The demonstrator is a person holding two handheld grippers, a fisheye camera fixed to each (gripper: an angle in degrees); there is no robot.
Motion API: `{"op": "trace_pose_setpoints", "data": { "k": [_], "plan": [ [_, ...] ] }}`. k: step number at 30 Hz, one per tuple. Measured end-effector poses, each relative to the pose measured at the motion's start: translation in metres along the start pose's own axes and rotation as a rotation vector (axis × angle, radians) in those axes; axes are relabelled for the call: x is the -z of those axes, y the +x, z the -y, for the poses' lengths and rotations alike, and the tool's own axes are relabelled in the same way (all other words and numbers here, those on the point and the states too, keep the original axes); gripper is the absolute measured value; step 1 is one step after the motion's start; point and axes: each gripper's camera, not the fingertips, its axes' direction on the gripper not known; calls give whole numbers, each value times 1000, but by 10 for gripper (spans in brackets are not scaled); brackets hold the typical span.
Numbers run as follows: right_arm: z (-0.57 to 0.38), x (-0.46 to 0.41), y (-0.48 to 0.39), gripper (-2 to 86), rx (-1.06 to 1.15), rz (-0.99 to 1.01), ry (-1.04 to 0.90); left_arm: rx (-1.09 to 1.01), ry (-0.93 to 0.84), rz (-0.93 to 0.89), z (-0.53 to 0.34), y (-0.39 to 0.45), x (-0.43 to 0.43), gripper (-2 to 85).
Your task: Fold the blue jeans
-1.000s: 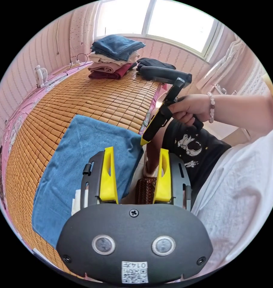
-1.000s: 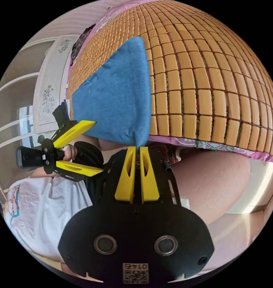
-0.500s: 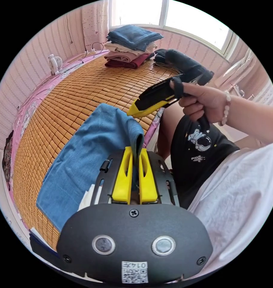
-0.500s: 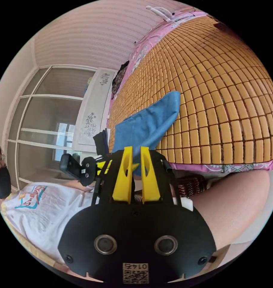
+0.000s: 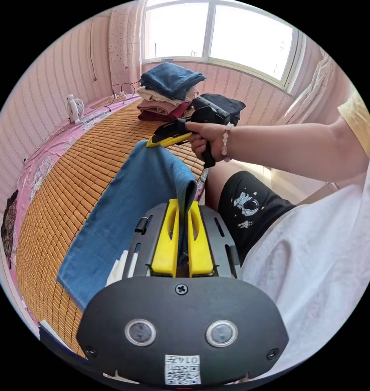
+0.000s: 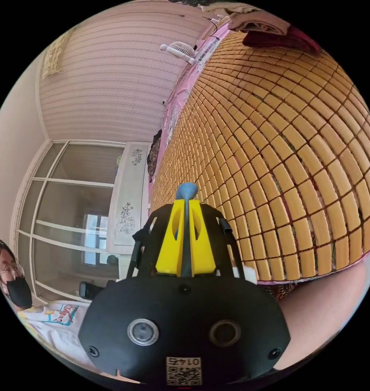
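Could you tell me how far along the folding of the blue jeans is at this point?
Partly done: the blue jeans already form a narrow strip on the bamboo mat. In hand: the left gripper and right gripper each pinch an edge, lifted. Left: laying that end over and flattening.

We see blue jeans: plain mid-blue denim, folded into long flat band. Far end lies on bamboo mat; near end lifted, two corners pinched, fabric draping between. Pinched blue edge pokes up.

Jeans on mat, stack behind.
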Motion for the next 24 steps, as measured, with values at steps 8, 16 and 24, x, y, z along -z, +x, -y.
{"op": "trace_pose_setpoints", "data": {
  "k": [8,16,24],
  "plan": [
    [2,84,-66,12,186,-86,143,183,251,-211,11,-43,29,23],
    [-3,-42,-178,52,422,-3,-127,504,201,24,-104,-115,93,60],
    [-50,-119,-183,94,442,-286,-255,805,76,46,-188,-188,100,69]
  ]
}}
